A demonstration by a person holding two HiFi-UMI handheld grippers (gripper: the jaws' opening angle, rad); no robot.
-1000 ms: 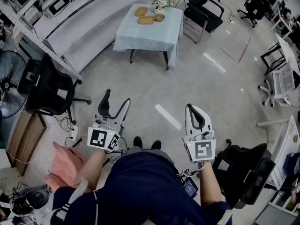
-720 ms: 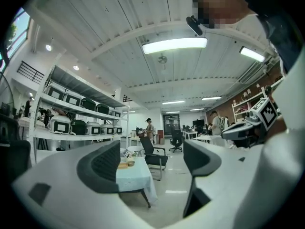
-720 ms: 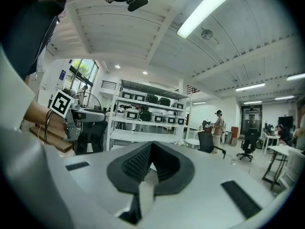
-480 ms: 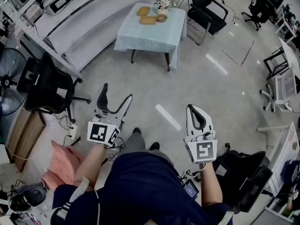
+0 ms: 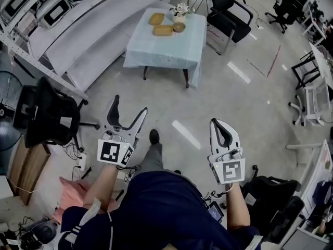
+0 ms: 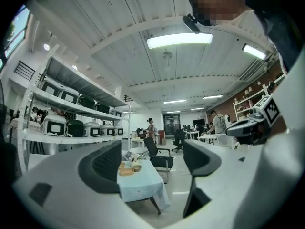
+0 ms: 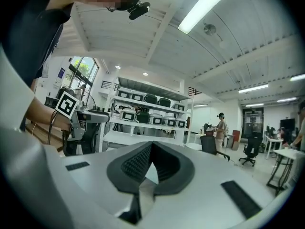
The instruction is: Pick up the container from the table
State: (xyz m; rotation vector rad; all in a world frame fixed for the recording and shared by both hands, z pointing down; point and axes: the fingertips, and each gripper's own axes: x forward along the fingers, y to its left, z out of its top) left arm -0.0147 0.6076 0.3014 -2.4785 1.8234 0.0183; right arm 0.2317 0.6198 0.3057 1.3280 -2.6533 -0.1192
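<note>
A small table with a pale blue cloth (image 5: 165, 48) stands across the floor ahead of me. It carries two flat tan containers (image 5: 162, 30), a small bowl (image 5: 179, 27) and a vase of flowers (image 5: 181, 8). In the left gripper view the table (image 6: 142, 189) and containers (image 6: 127, 171) show between the jaws, far off. My left gripper (image 5: 130, 105) is held level, open wide and empty. My right gripper (image 5: 218, 122) is shut with nothing in it, its pads meeting in the right gripper view (image 7: 150, 150). Both are well short of the table.
Black office chairs stand left (image 5: 49, 113), lower right (image 5: 270, 191) and behind the table (image 5: 229, 12). A long shelf rack with cookers (image 5: 52, 9) runs along the left. Cables and a pink cloth (image 5: 75, 184) lie by my feet. People stand in the distance (image 6: 151, 128).
I have stepped forward, one foot now ahead, and both grippers moved toward the table. The left jaws stand a little wider than a second ago. The right jaws stay shut.
</note>
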